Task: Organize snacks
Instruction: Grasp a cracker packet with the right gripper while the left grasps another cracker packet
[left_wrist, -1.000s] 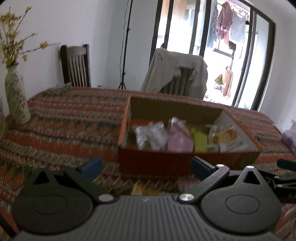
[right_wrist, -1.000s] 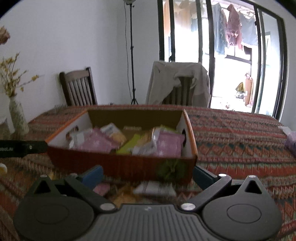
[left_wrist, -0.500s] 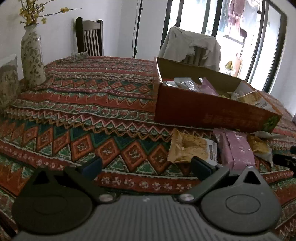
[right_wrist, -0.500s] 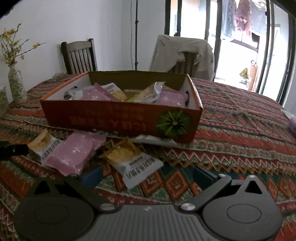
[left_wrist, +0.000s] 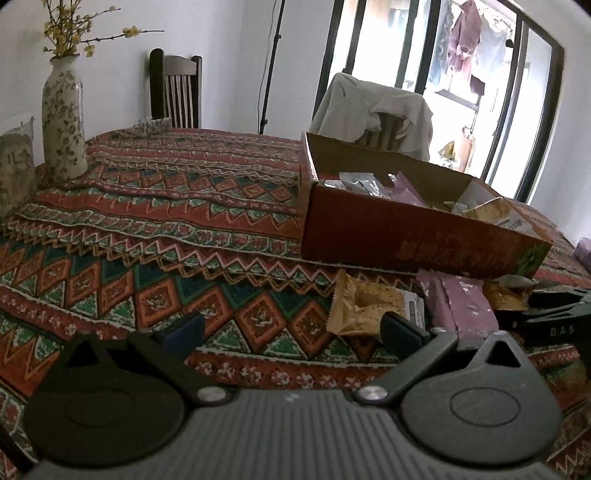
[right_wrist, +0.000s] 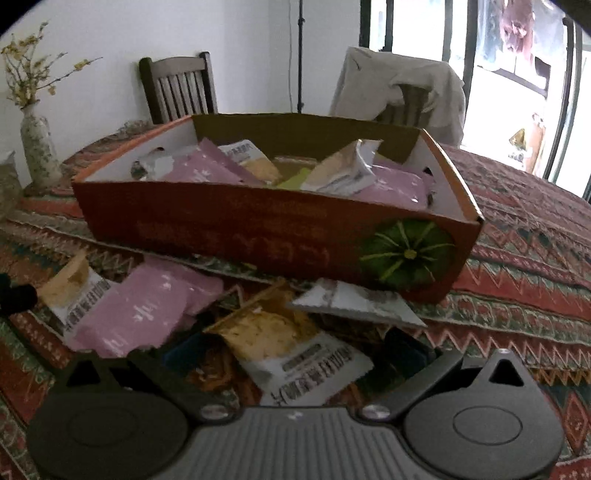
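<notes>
Snacks: split between the orange box (right_wrist: 236, 225) and the patterned tablecloth (left_wrist: 177, 206) in front of it. Judging by that, the job is maybe half done: a good pile is in the box, at least four packets are still loose.

In the box (right wrist view): a pink packet at its left end (right_wrist: 199, 168), another pink one at its right end (right_wrist: 395, 186), a silver-and-tan packet (right_wrist: 343, 168) standing tilted near the middle, a tan-and-white one behind (right_wrist: 251, 157), something yellow-green (right_wrist: 291, 181) low in the middle, a silver wrapper (right_wrist: 147, 166) against the left wall. All loosely heaped, not stacked. Box is uncovered, no lid visible.

Left to do, all just in front of the box's near wall: pink packet (right_wrist: 144, 310), tan-and-white packet left of it (right_wrist: 74, 291), yellow-and-white packet (right_wrist: 288, 350) closest to the right gripper, and a flat grey-white packet (right_wrist: 354, 302) partly tucked under the box's front edge.

Right gripper (right_wrist: 291, 350): fingers spread wide, either side of the yellow-and-white packet, not clamped on it. Contact is unclear, since the fingertips are dark against clutter.

Left gripper (left_wrist: 291, 326): fingers spread, nothing between them but cloth. A tan packet (left_wrist: 365, 306) lies just by its right fingertip, nearer the box.

Likely next: right gripper closes on the yellow-and-white packet and lifts it over the near wall.
</notes>
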